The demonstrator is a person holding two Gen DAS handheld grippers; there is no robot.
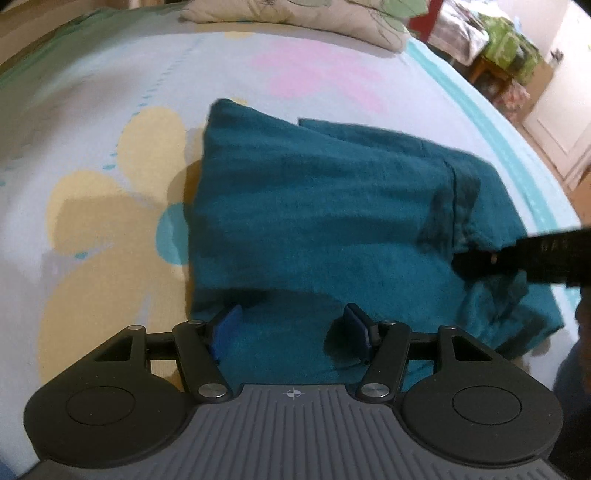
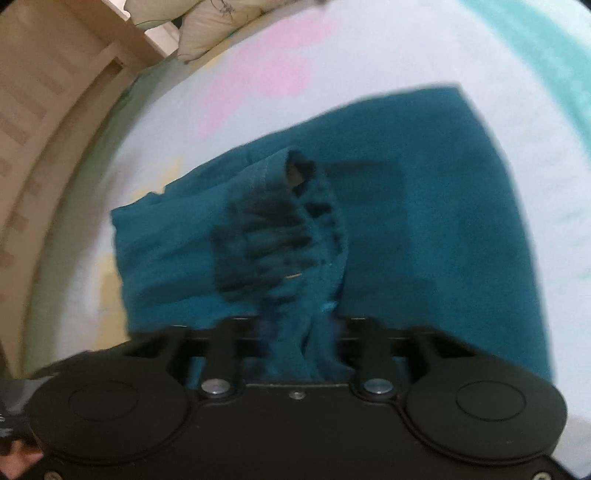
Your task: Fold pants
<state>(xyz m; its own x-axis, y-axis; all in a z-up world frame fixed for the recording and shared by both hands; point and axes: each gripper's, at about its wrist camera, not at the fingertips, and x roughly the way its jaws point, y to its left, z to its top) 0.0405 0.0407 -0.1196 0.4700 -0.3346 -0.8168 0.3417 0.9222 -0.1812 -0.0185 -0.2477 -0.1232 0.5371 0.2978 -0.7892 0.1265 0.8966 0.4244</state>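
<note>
Teal pants gripped at a bunched edge on the flowered bed sheet.

The right gripper (image 2: 301,328) is clenched on a gathered, ruffled fold of the pants (image 1: 332,206); the left gripper (image 1: 291,328) is spread wide over the near edge of the cloth, with nothing pinched. The pants are laid partly folded on the bed sheet (image 1: 110,155), with a pillow (image 1: 295,18) seen at the far end.

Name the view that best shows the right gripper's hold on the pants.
Right wrist view: the pants bunch up between the right gripper. The left wrist view shows only its dark tip at the cloth's edge.
</note>
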